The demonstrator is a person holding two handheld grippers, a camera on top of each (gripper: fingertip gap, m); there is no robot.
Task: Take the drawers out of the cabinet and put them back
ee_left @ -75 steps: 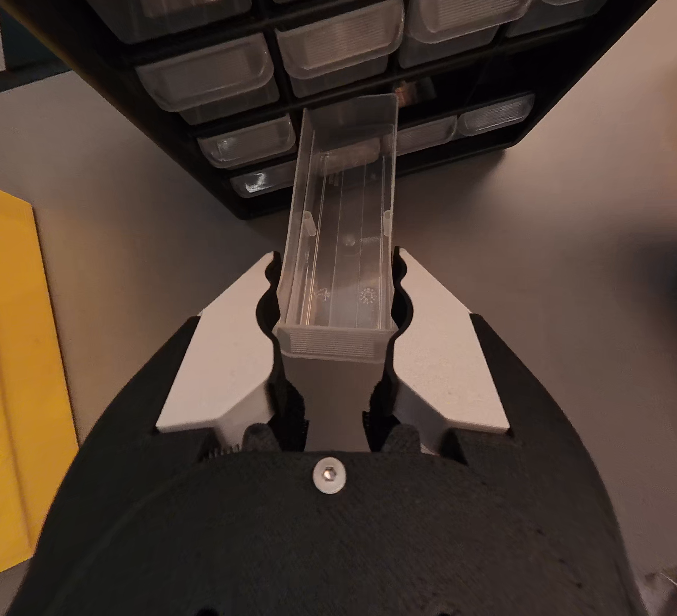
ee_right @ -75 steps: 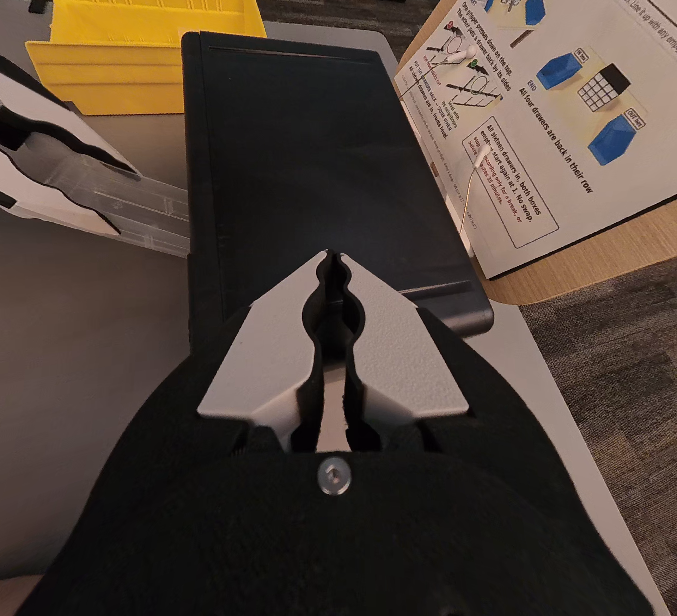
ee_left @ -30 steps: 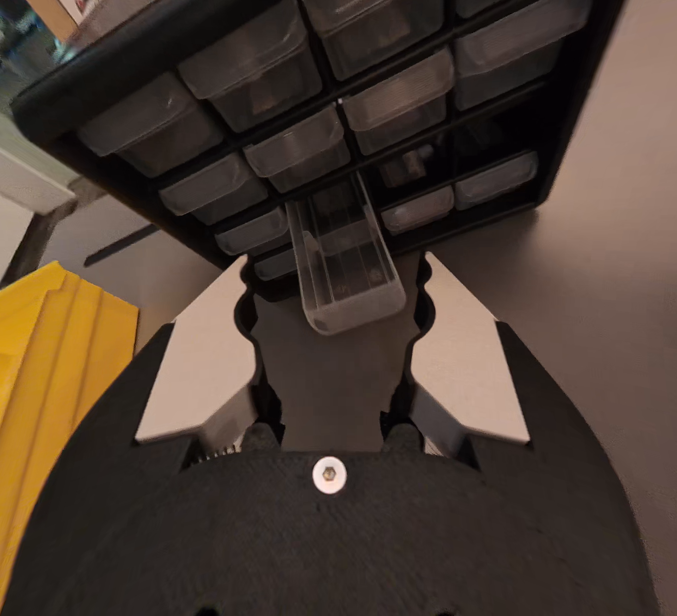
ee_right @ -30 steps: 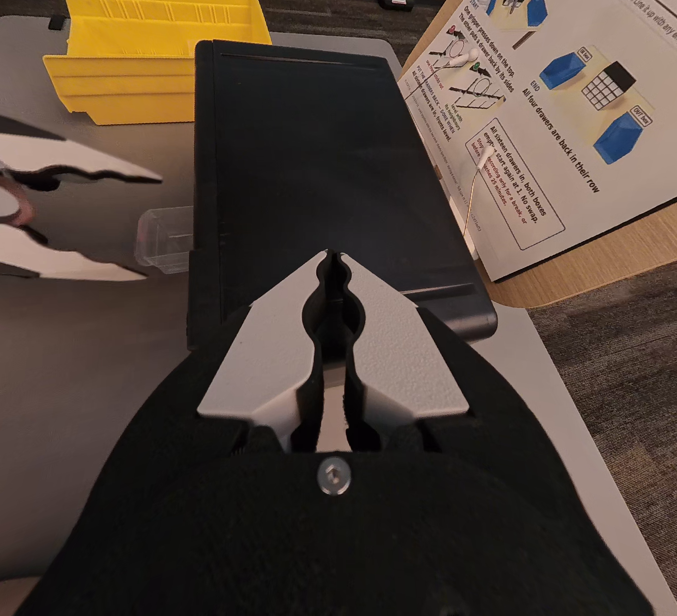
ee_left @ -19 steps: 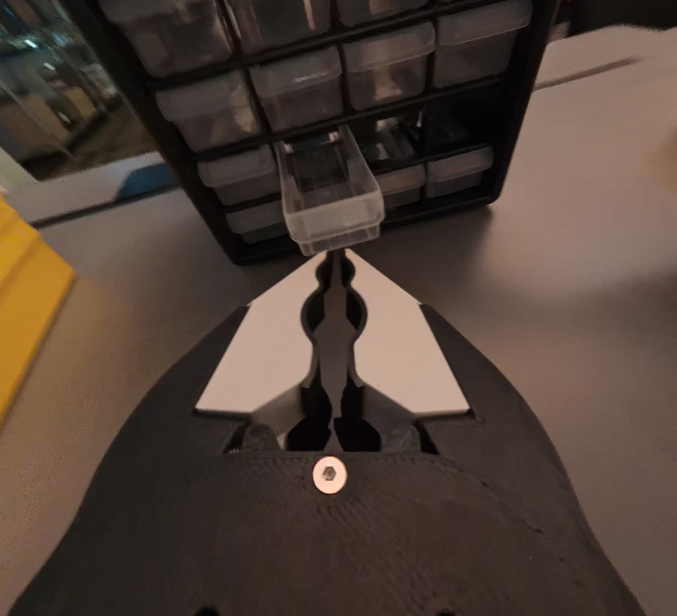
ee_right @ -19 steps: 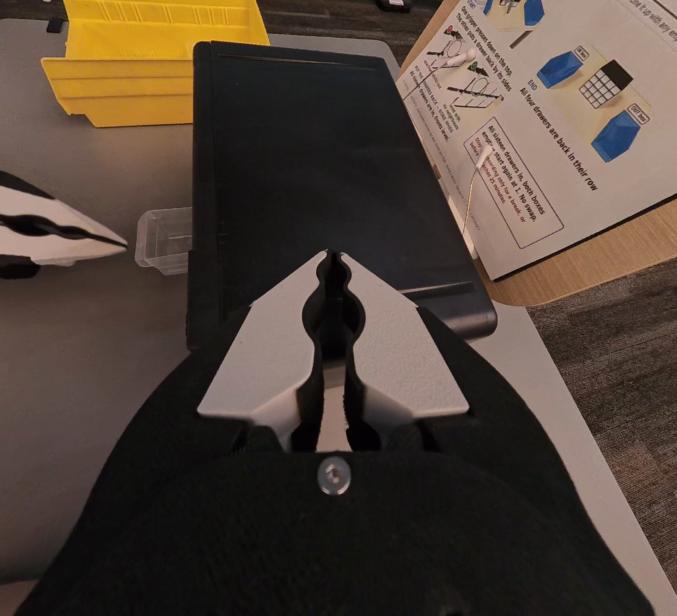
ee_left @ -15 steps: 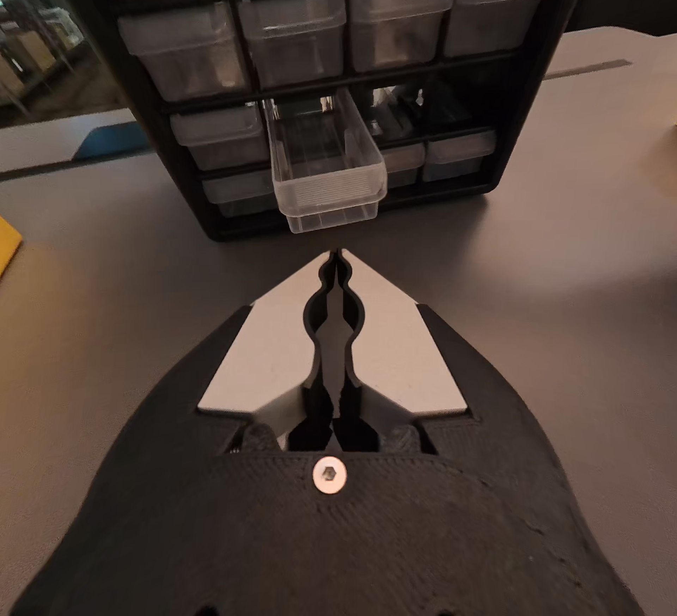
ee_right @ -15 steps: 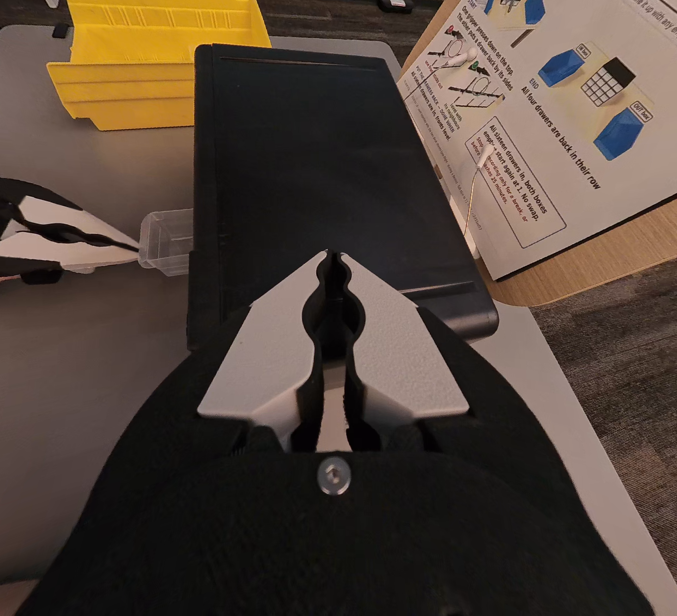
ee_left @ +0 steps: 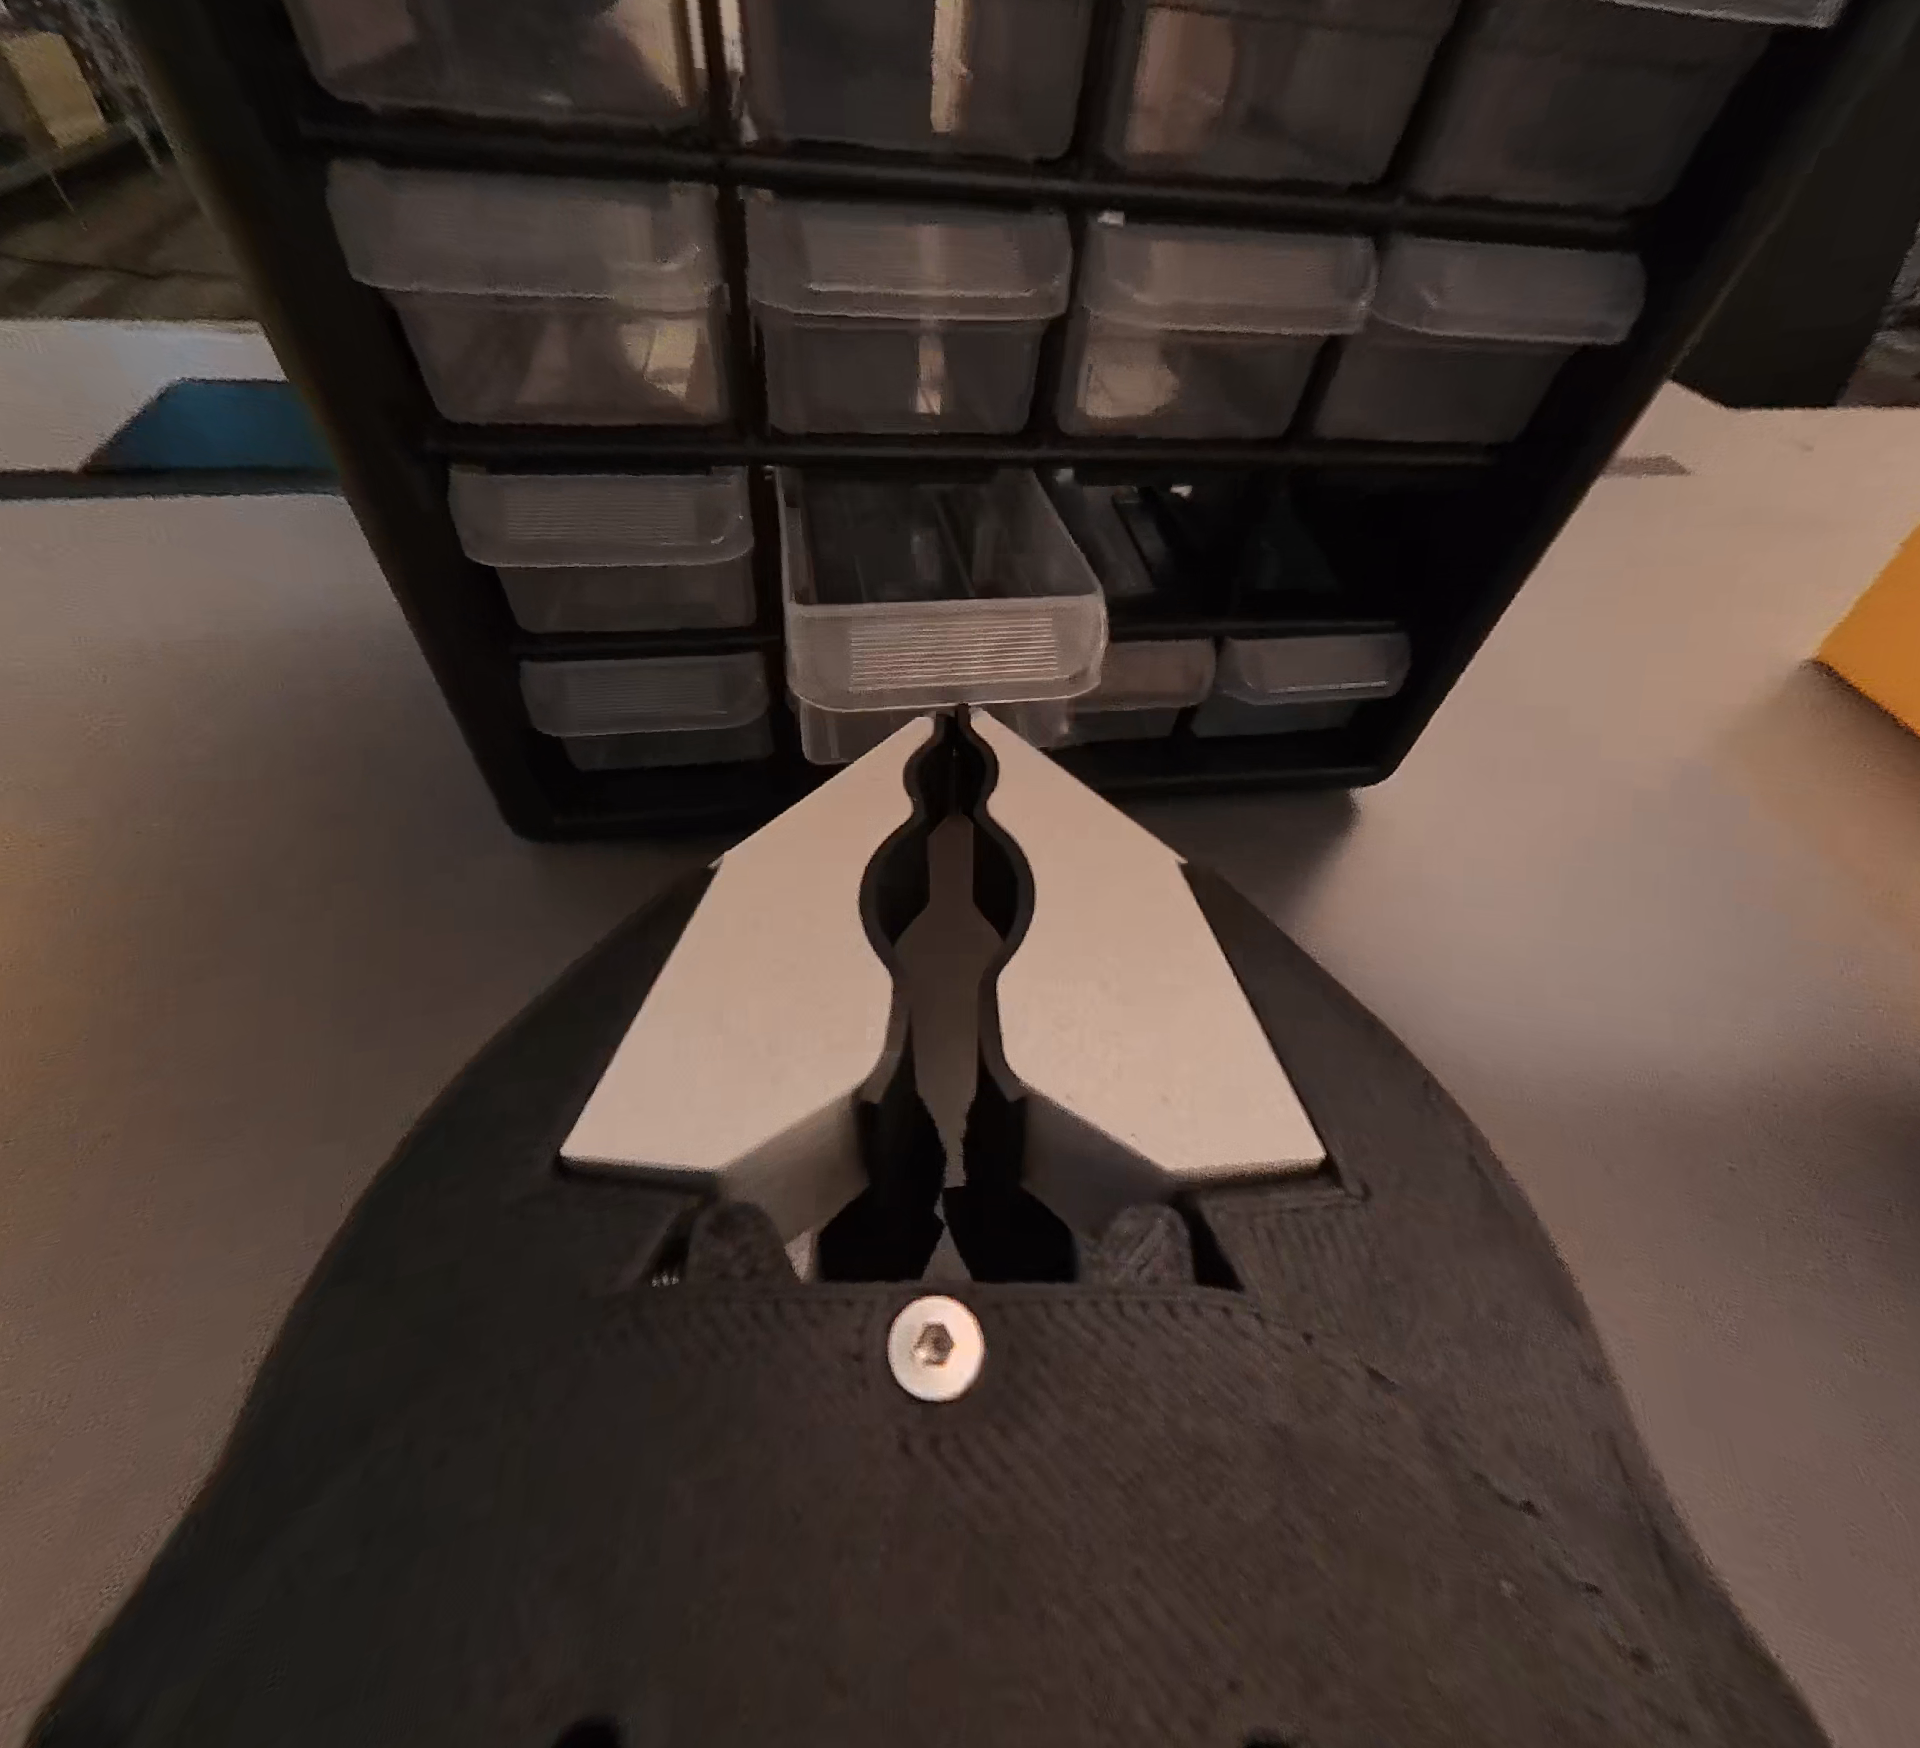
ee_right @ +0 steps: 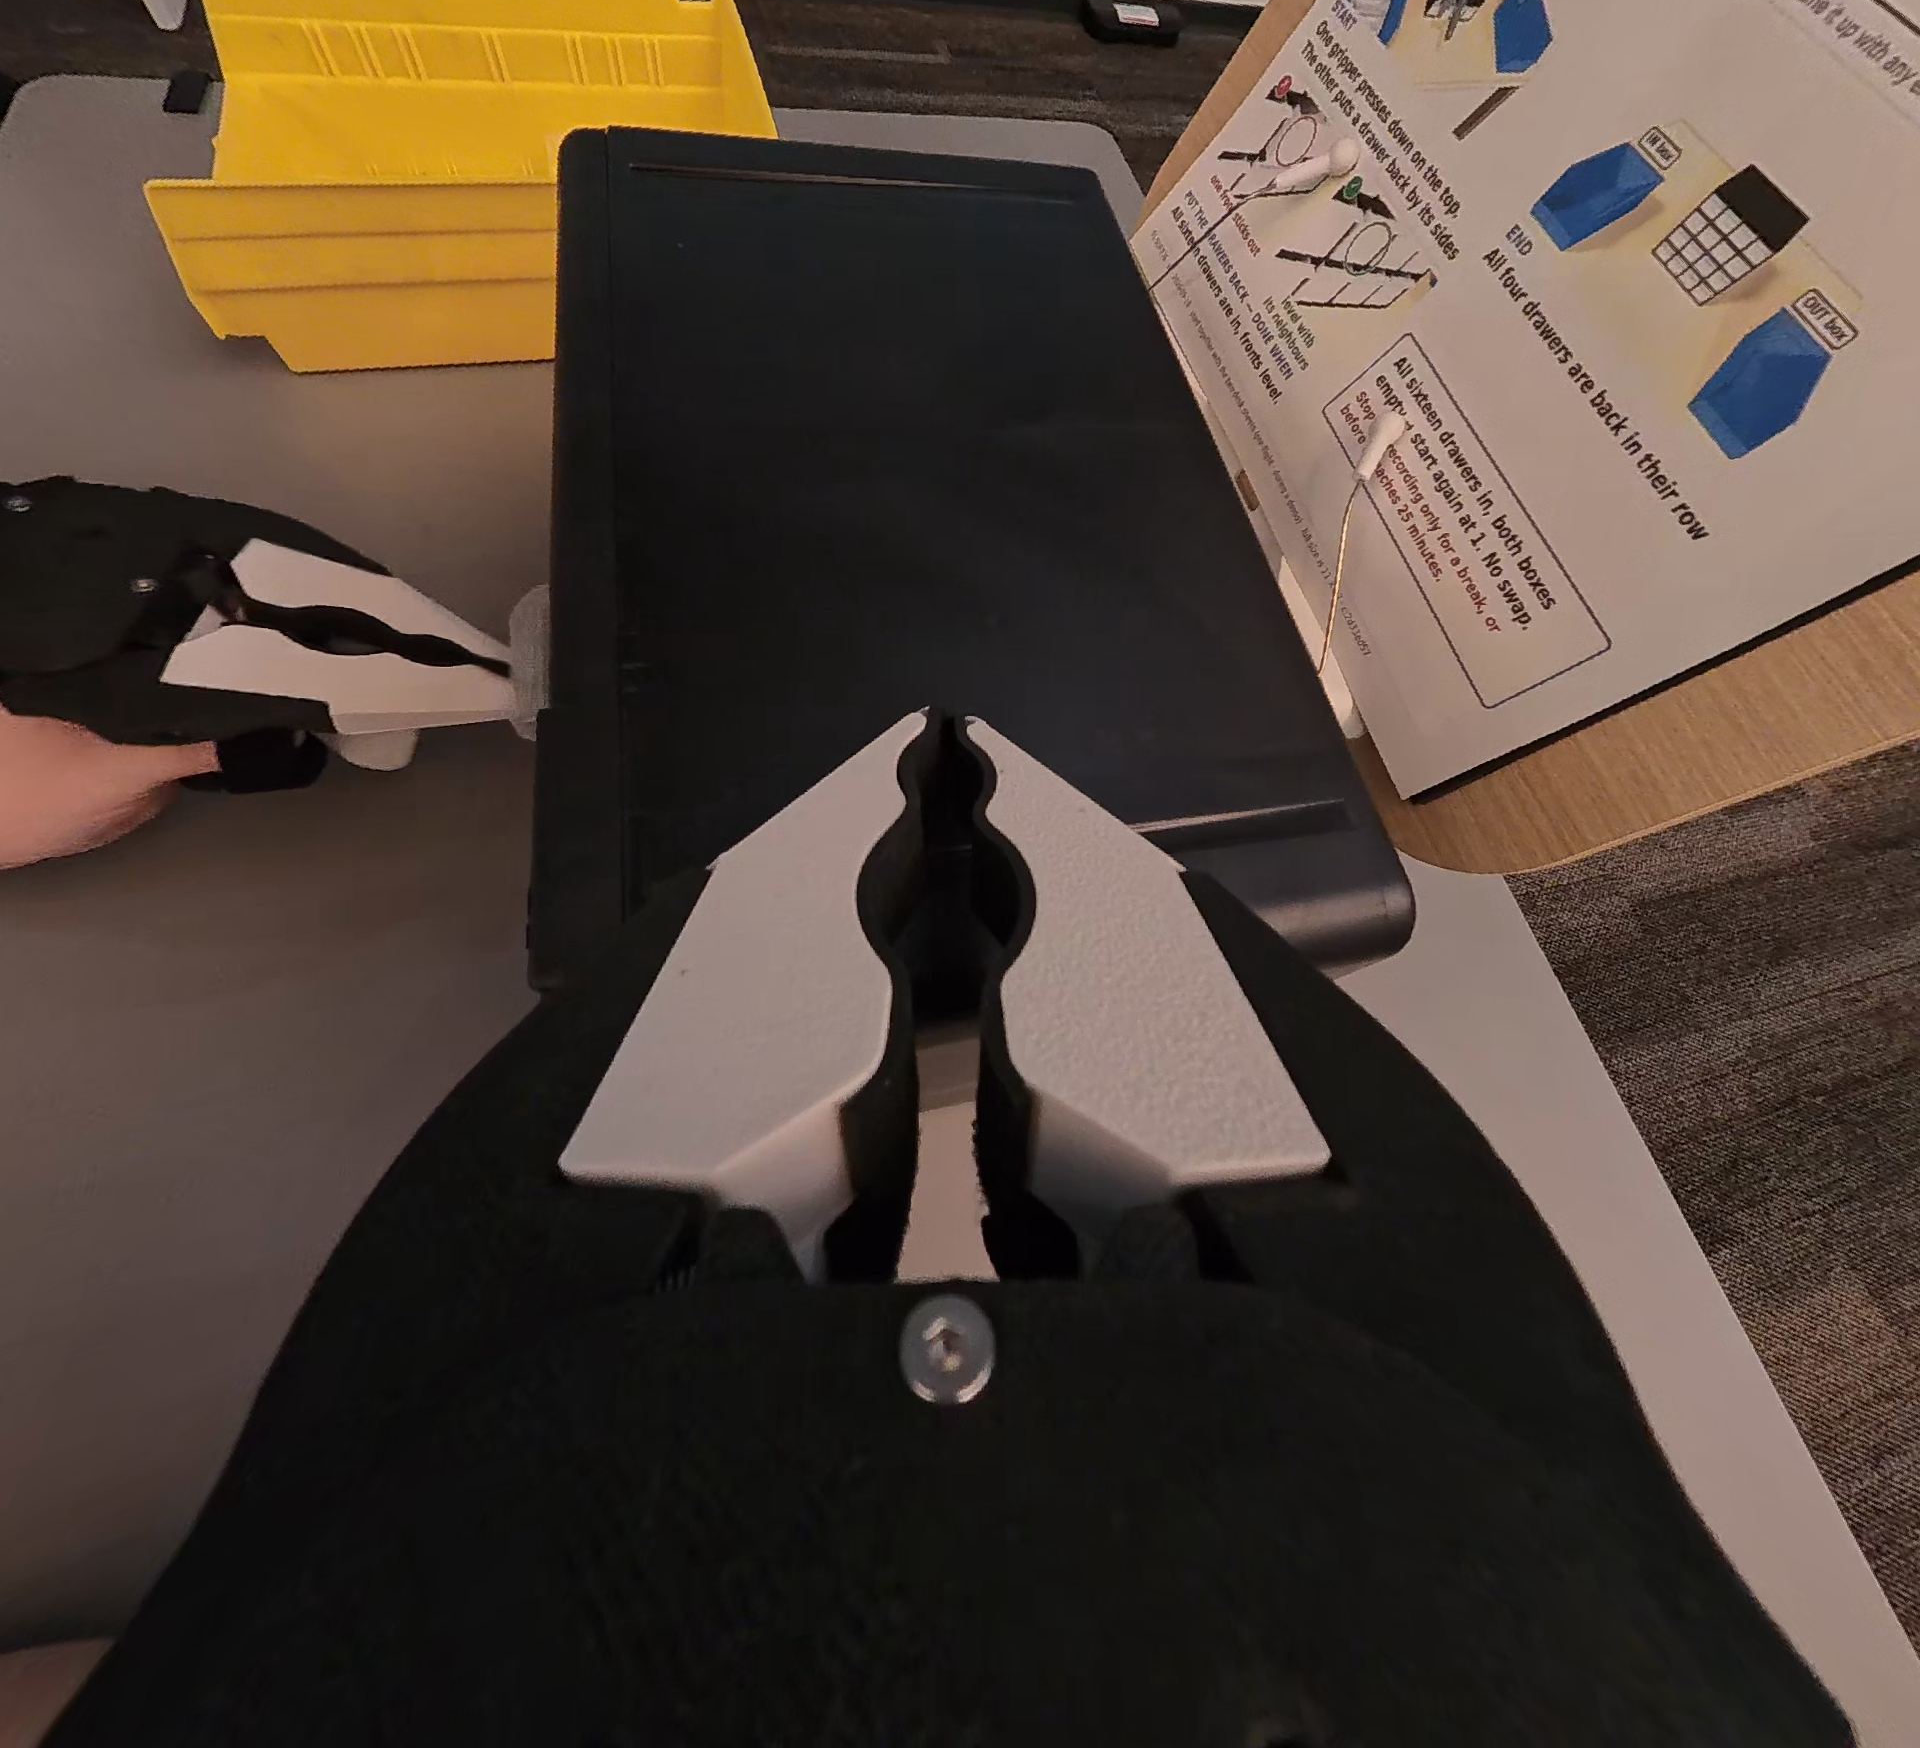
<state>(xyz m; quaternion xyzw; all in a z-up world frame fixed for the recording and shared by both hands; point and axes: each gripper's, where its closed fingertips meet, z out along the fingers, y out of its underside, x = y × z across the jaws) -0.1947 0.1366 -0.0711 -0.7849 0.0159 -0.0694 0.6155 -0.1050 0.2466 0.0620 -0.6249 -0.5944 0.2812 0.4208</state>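
One cabinet (ee_left: pixel 312 264), thirteen visible drawers (ee_left: pixel 940 649)

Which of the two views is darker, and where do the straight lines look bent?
Left wrist view: dimmer, warm light, and the cabinet sides splay outward from wide-angle distortion. Right wrist view: brighter and sharp; the yellow bin and instruction sheet read clearly.

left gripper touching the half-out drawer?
Touching. In the right wrist view the shut left gripper meets the front of the clear drawer with no gap; the left wrist view agrees.
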